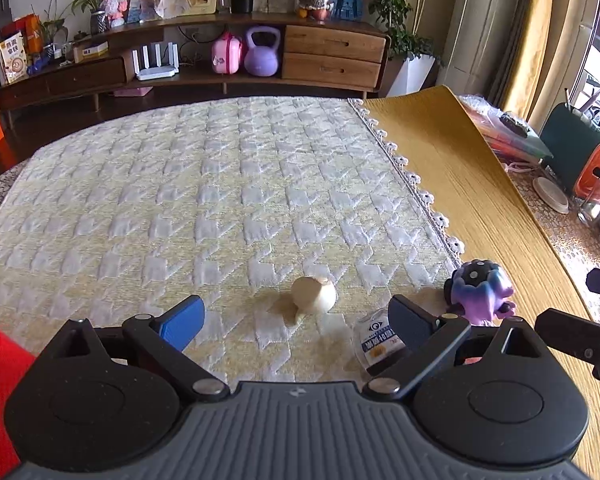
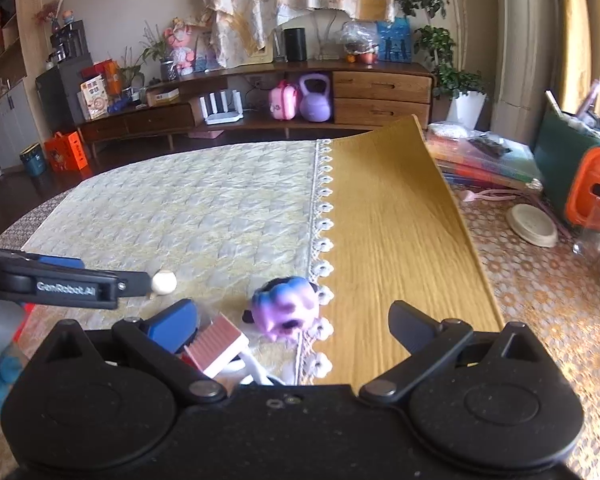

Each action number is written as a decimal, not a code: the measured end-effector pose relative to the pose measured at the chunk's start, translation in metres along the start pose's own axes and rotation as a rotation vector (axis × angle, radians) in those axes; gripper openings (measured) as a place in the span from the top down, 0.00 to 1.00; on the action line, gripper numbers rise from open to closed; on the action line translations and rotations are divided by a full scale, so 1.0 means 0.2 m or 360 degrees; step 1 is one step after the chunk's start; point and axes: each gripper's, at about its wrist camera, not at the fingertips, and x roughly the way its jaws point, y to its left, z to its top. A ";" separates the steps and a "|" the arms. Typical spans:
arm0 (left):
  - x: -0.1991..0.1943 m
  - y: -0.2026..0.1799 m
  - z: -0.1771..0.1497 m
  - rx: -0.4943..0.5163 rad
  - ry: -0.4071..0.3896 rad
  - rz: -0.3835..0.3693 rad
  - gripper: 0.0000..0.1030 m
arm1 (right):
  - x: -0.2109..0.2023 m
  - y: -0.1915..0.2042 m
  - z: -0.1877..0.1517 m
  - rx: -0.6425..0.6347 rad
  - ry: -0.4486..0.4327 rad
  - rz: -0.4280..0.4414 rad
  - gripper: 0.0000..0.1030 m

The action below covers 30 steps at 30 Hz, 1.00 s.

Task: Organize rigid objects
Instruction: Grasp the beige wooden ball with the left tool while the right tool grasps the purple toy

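A cream round ball (image 1: 314,294) lies on the quilted pale cloth (image 1: 180,200), just ahead of my left gripper (image 1: 296,324), whose jaws stand open and touch nothing. A small labelled clear packet (image 1: 374,340) lies by its right finger. A purple-blue toy figure (image 2: 286,306) sits at the cloth's lace edge, just ahead of my open right gripper (image 2: 292,326) and between its fingertips without touching them. A pink ribbed block with a white side (image 2: 216,346) lies by its left finger. The toy (image 1: 482,296) and the ball (image 2: 164,282) each show in the other view too.
A mustard cloth runner (image 2: 400,240) covers the table's right half. Beyond it lie stacked books (image 2: 484,160), a white lid (image 2: 532,224), an orange container (image 2: 596,192) and a glass (image 1: 596,204). Something red (image 1: 4,380) sits at my lower left. A wooden cabinet (image 1: 332,56) stands far behind.
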 end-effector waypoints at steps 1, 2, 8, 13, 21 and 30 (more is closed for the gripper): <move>0.03 0.00 0.00 -0.0008 0.0009 -0.0003 0.04 | 0.03 0.00 0.00 0.0000 0.0008 -0.0005 0.01; 0.05 0.01 0.00 -0.0021 0.0015 -0.0001 0.04 | 0.05 0.00 0.01 0.0005 0.0017 -0.0019 0.01; 0.15 0.04 0.00 -0.0053 0.0017 0.0078 0.04 | 0.20 -0.01 0.01 0.0030 0.0072 -0.0040 0.03; 0.21 0.05 -0.01 -0.0057 0.0048 0.0086 0.04 | 0.29 -0.02 0.01 0.0070 0.0101 -0.0058 0.07; 0.23 0.02 -0.03 -0.0022 0.0004 0.0105 0.13 | 0.36 -0.02 0.01 0.0091 0.0118 -0.0036 0.14; 0.20 -0.02 -0.02 0.0037 -0.0028 0.0029 0.55 | 0.38 -0.01 -0.01 0.0109 0.0127 -0.0027 0.29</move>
